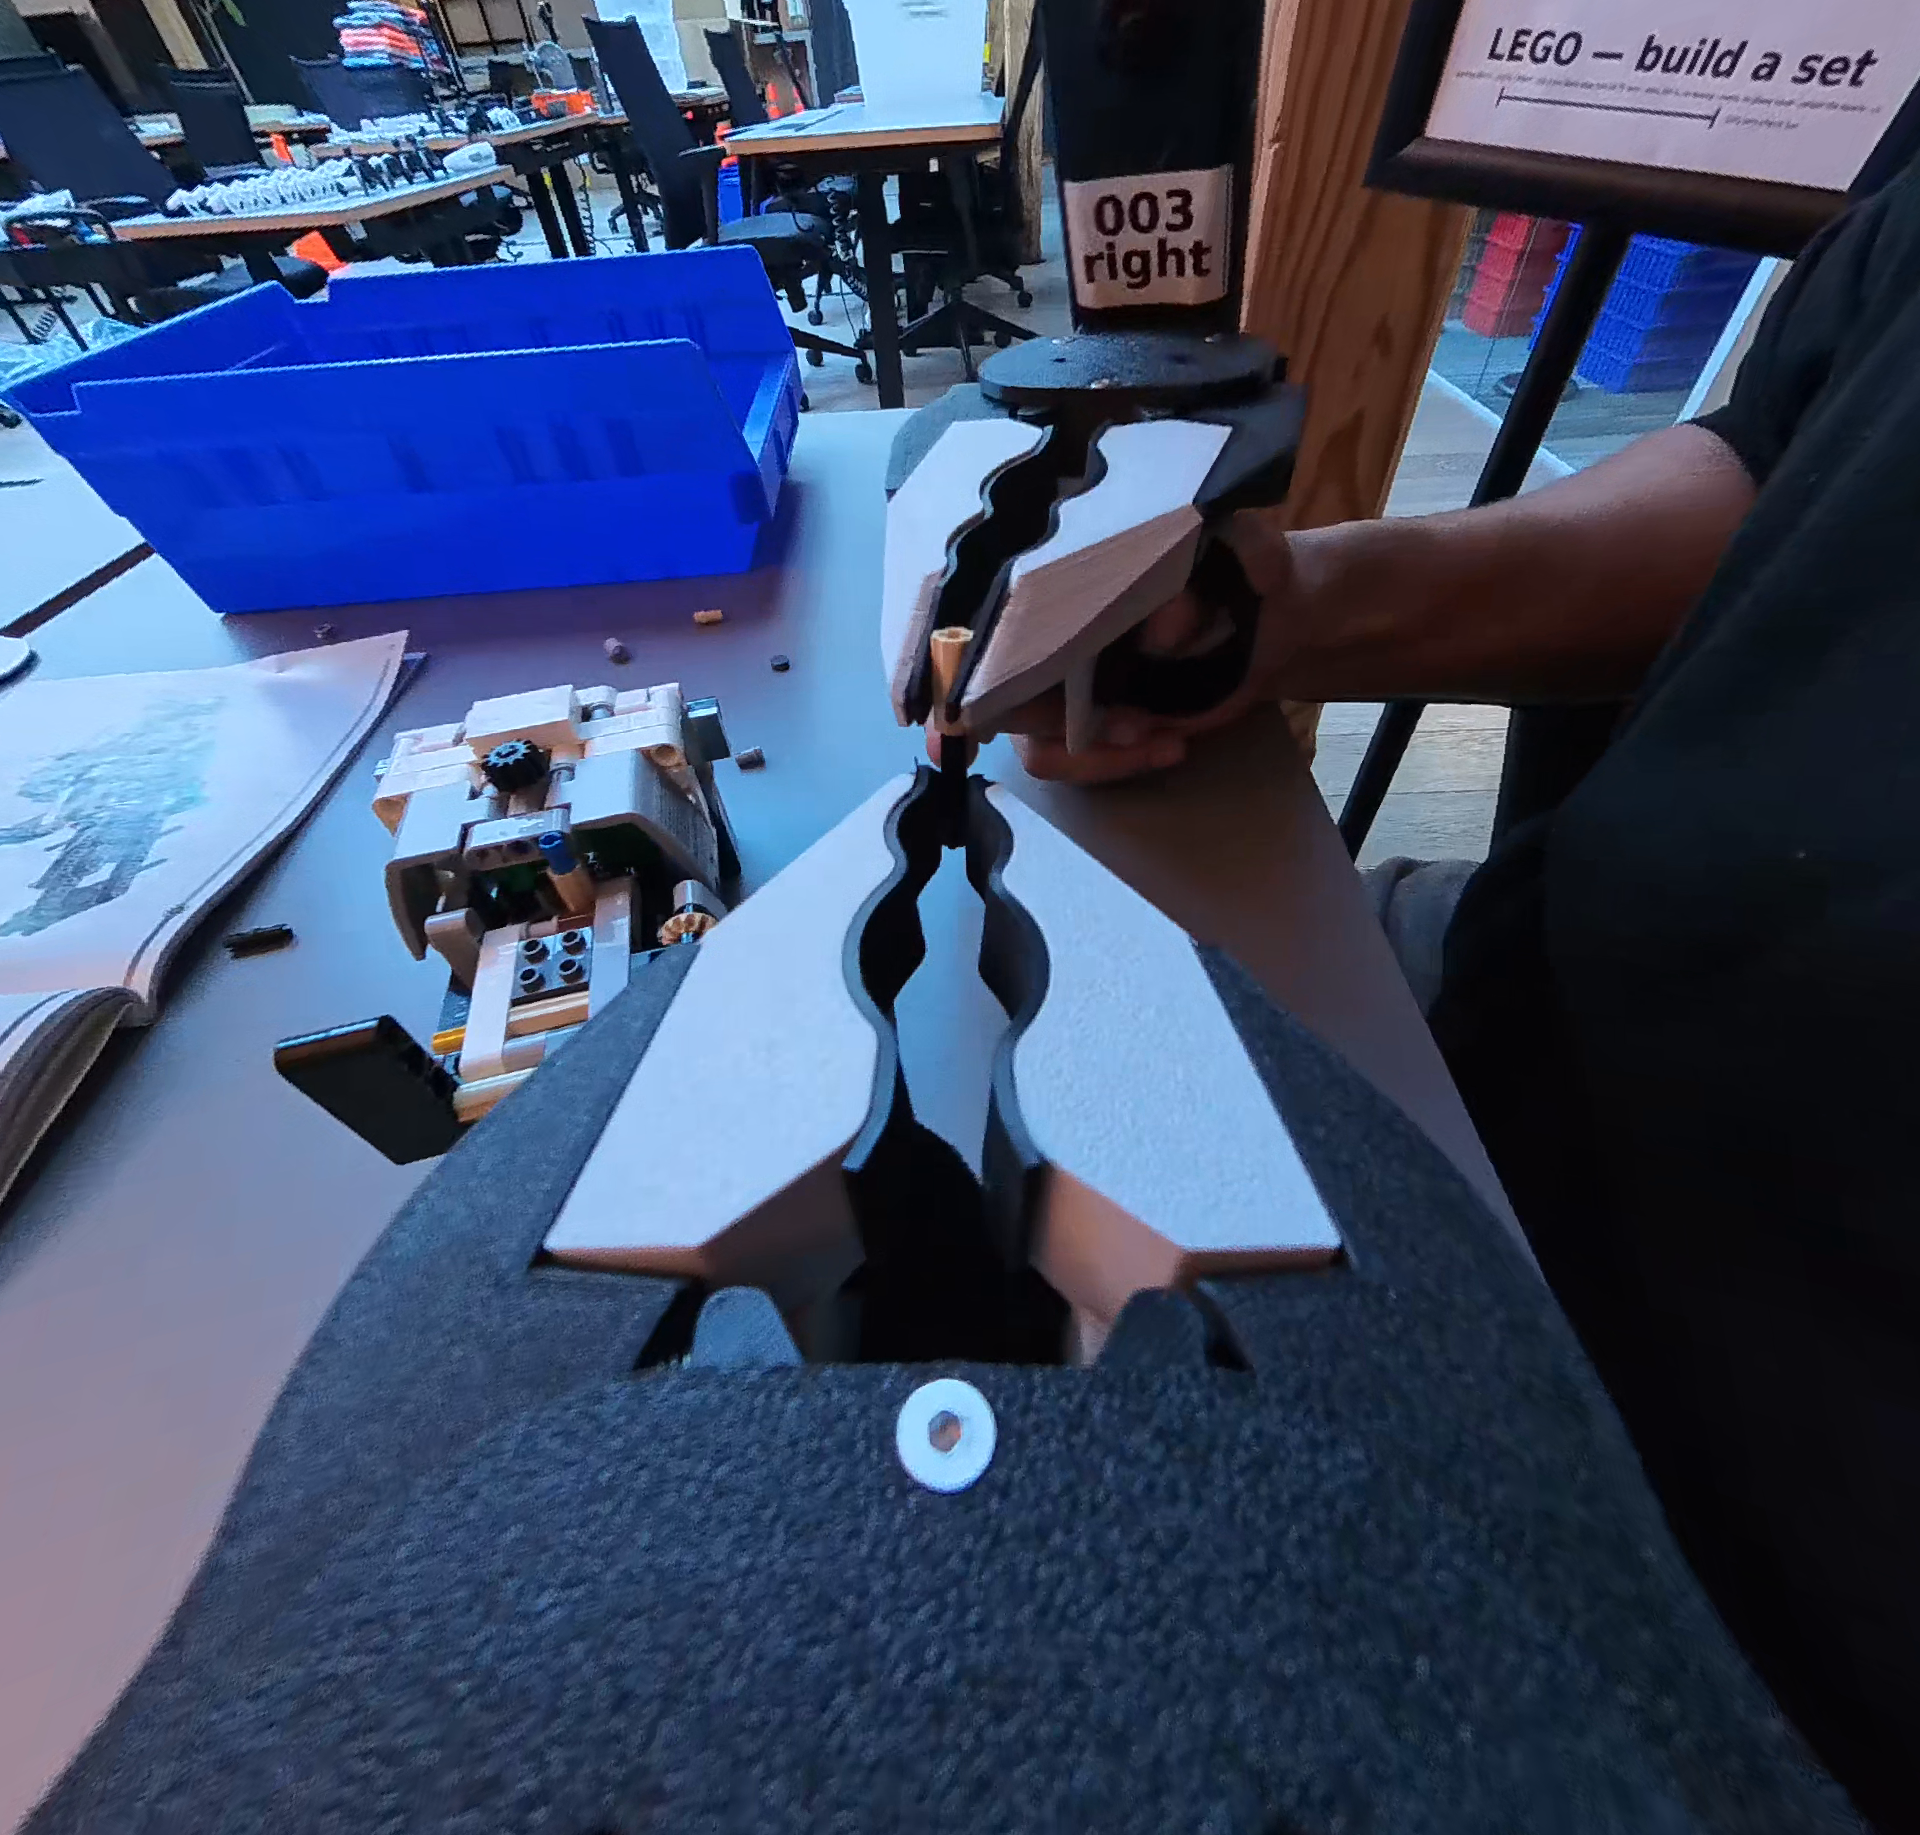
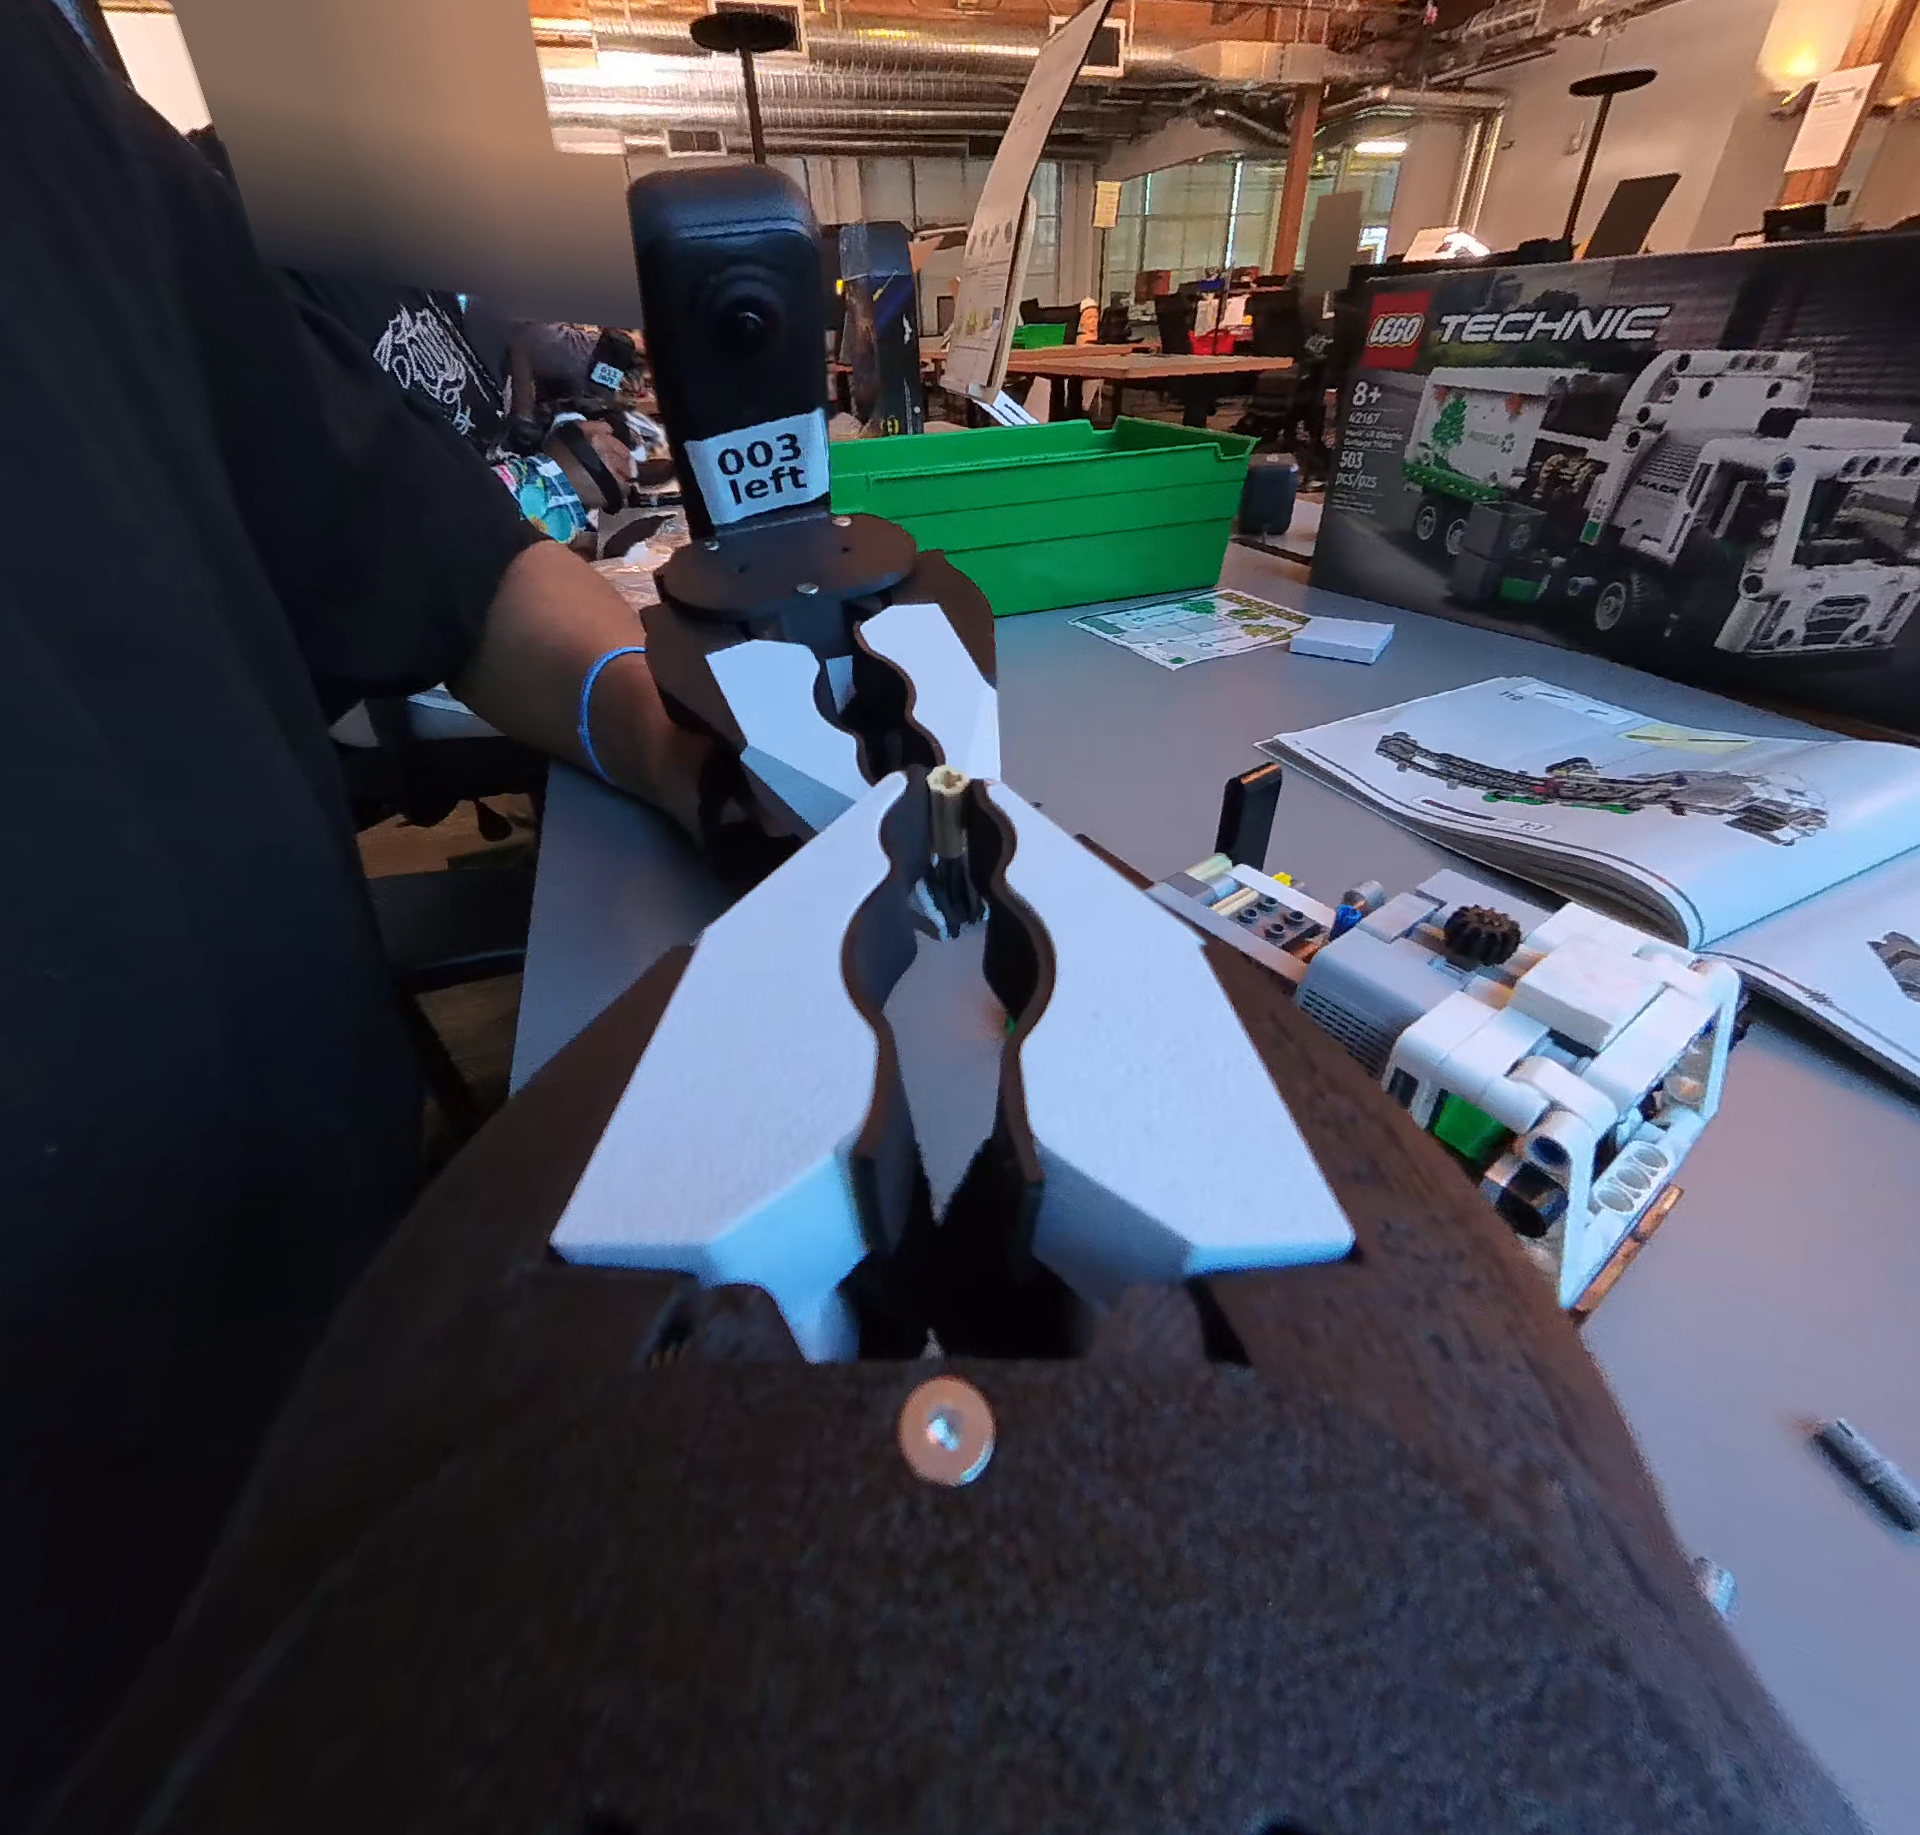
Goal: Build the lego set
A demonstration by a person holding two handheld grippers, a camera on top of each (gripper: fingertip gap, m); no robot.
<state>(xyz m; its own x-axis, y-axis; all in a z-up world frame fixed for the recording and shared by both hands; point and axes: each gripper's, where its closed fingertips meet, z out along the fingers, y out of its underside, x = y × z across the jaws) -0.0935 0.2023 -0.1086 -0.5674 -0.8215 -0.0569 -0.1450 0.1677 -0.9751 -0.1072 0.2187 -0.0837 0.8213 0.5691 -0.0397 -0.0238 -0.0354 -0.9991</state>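
Note:
My right gripper (image 1: 940,715) (image 2: 943,798) is shut on a small tan sleeve (image 1: 950,668) (image 2: 945,806), held upright above the table's near edge. A thin black axle (image 1: 951,798) (image 2: 958,897) hangs from the sleeve. My left gripper (image 1: 951,783) is shut on that axle just under the sleeve, tip to tip with the right gripper. In the right wrist view the left gripper's fingers (image 2: 935,673) show behind the sleeve. The half-built white and grey truck model (image 1: 551,850) (image 2: 1507,1037) lies on the grey table (image 1: 831,559), apart from both grippers.
An open instruction booklet (image 1: 156,798) (image 2: 1610,798) lies beside the model. A blue bin (image 1: 416,455), a green bin (image 2: 1039,518) and the set's box (image 2: 1621,455) stand farther back. Loose small pieces (image 1: 618,650) and a grey axle (image 2: 1865,1484) lie on the table. Only a small space, under 4 cm, lies between the two pairs of fingers.

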